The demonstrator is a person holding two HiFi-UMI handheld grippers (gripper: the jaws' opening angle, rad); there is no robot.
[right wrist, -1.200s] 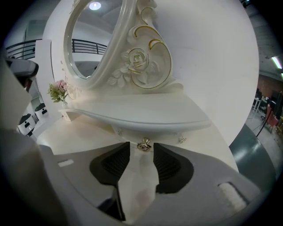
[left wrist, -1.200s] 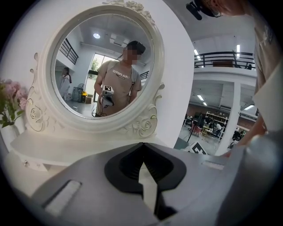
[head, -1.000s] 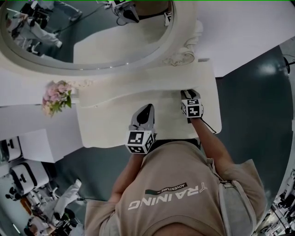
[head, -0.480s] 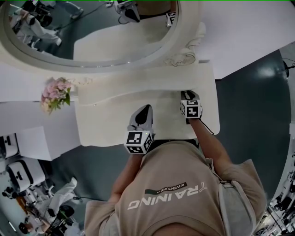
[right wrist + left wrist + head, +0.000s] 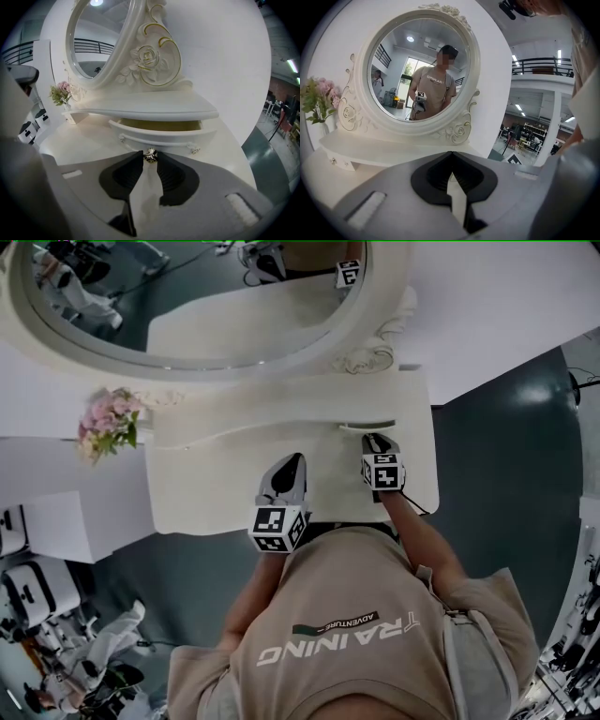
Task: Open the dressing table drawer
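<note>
Right gripper view, one drawer (image 5: 159,135) ajar, one knob (image 5: 150,155) in right claw (image 5: 150,160)

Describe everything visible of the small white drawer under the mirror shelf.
The small white curved-front drawer stands partly pulled out from beneath the white shelf, showing a pale yellowish inside. Its front bears a raised moulding, small metal fittings near each end and a round silver knob in the middle. The right gripper's tongs, which have just been closing, pinch that knob. It sits over the white tabletop.
</note>
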